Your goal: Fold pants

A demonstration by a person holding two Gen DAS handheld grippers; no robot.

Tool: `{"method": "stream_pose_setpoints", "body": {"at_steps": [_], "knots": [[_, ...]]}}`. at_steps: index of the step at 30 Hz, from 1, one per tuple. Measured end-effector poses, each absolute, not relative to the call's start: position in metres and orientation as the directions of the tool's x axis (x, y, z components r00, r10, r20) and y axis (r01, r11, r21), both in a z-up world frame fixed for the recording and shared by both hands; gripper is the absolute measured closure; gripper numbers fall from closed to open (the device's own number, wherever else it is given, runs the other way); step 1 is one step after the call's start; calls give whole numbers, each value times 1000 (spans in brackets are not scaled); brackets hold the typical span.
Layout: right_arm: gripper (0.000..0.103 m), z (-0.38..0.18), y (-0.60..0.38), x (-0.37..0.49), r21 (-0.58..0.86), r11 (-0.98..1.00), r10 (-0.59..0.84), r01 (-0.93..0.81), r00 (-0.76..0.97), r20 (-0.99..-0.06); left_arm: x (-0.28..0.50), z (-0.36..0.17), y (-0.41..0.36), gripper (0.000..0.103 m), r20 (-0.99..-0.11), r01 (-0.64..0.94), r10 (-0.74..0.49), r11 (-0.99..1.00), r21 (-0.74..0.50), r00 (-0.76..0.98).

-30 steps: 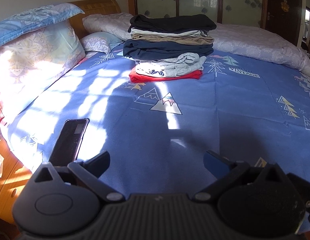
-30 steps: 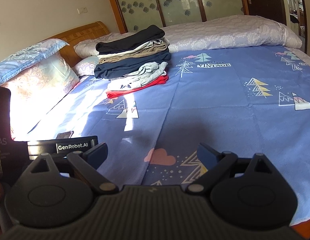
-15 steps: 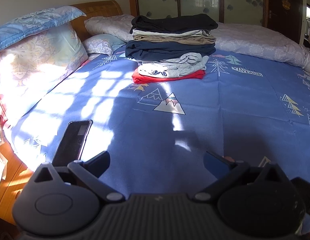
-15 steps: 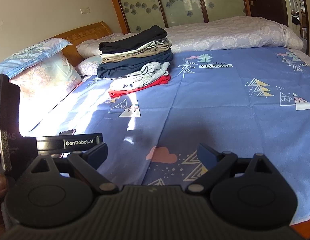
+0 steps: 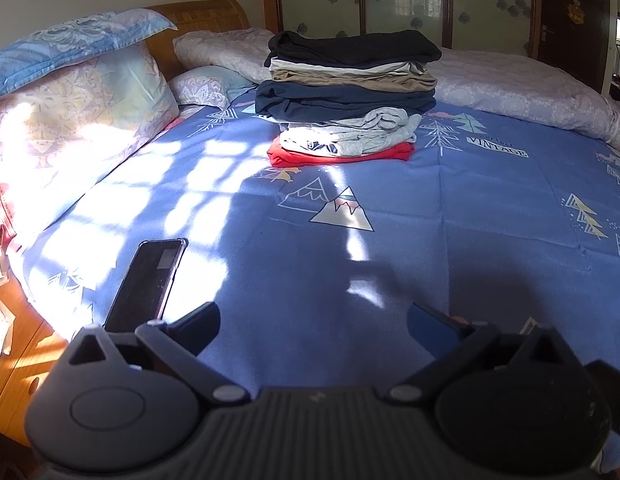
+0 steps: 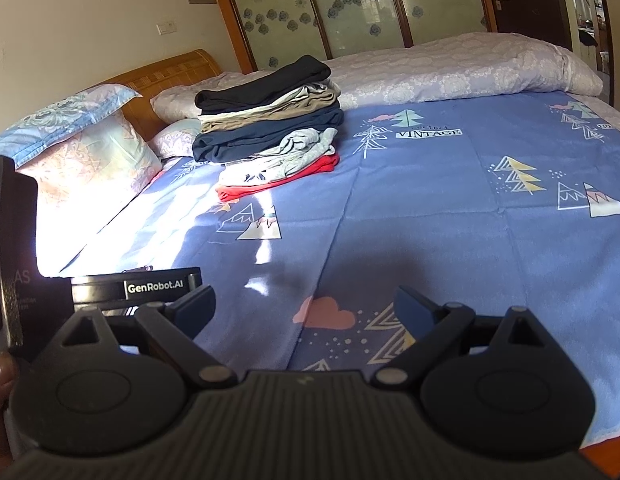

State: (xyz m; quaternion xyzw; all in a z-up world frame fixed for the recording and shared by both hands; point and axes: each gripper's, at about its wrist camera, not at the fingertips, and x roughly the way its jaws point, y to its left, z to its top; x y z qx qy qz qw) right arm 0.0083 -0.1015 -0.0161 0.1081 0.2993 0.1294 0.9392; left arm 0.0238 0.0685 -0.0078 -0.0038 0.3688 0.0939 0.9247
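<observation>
A stack of folded clothes sits on the far side of the blue patterned bed sheet; a black garment lies on top and a red one at the bottom. It also shows in the right wrist view. My left gripper is open and empty, low over the near part of the sheet. My right gripper is open and empty, also over the near sheet. The left gripper's body shows at the left of the right wrist view. No unfolded pants show.
A black phone lies on the sheet near the left edge of the bed. Pillows lean on the wooden headboard at the left. A rolled pale quilt runs along the far side. The wooden bed frame shows at lower left.
Both grippers have drifted slightly; the view has shifted a little with the clothes stack lower in frame. Both jaws stay open and empty.
</observation>
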Motion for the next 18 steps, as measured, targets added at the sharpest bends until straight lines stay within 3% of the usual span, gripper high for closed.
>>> {"method": "stream_pose_setpoints", "body": {"at_steps": [18], "knots": [[6,-16,-100,8,283,943,308,-176,787,-535,22,-8,67,0,-676,-156,158,986,64,720]]}}
